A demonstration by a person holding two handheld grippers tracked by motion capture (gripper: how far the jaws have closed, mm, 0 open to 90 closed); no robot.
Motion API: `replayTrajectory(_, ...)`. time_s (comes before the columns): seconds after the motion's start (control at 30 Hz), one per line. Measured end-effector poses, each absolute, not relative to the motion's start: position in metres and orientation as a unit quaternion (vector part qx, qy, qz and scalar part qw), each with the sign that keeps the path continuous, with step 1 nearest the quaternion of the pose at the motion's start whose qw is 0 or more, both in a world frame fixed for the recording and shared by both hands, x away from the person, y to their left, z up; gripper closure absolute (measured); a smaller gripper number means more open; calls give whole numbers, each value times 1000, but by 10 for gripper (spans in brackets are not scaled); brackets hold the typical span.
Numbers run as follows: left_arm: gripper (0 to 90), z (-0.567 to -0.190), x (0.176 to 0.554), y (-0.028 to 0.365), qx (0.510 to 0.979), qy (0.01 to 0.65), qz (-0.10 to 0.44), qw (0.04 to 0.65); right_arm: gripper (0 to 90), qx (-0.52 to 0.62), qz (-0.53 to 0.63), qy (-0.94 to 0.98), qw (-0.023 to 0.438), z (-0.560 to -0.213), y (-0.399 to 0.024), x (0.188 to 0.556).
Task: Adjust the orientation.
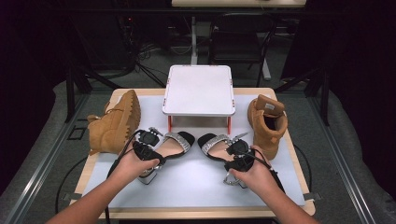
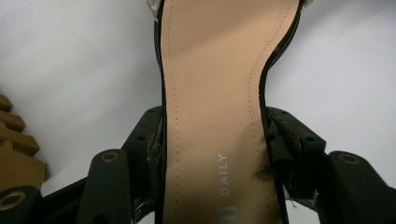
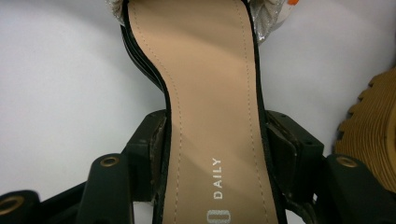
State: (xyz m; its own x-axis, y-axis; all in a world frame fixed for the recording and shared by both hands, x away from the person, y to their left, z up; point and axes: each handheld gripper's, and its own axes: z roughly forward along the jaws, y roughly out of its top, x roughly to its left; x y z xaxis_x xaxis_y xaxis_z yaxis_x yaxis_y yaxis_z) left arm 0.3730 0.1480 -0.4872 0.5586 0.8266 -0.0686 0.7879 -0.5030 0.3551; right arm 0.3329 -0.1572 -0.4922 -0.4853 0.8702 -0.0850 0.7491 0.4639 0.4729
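Two black heeled sandals with silver straps and tan insoles lie toe-forward on the pale mat. My left gripper is shut on the left sandal. In the left gripper view its jaws press both edges of that sandal's narrow waist. My right gripper is shut on the right sandal. In the right gripper view its jaws clamp the insole's waist just ahead of the "DAILY" print. Both sandals' heels are partly hidden under my hands.
A tan boot lies on its side at the left, its sole close to the left gripper. A second tan boot stands upright at the right, its sole close by. A white raised platform stands at the back centre.
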Motion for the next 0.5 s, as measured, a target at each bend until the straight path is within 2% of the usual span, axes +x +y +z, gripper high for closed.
replayTrajectory(0.5, 423, -495, 395, 134, 852, 488, 69, 177, 419, 502, 185, 825, 182, -503, -146, 360)
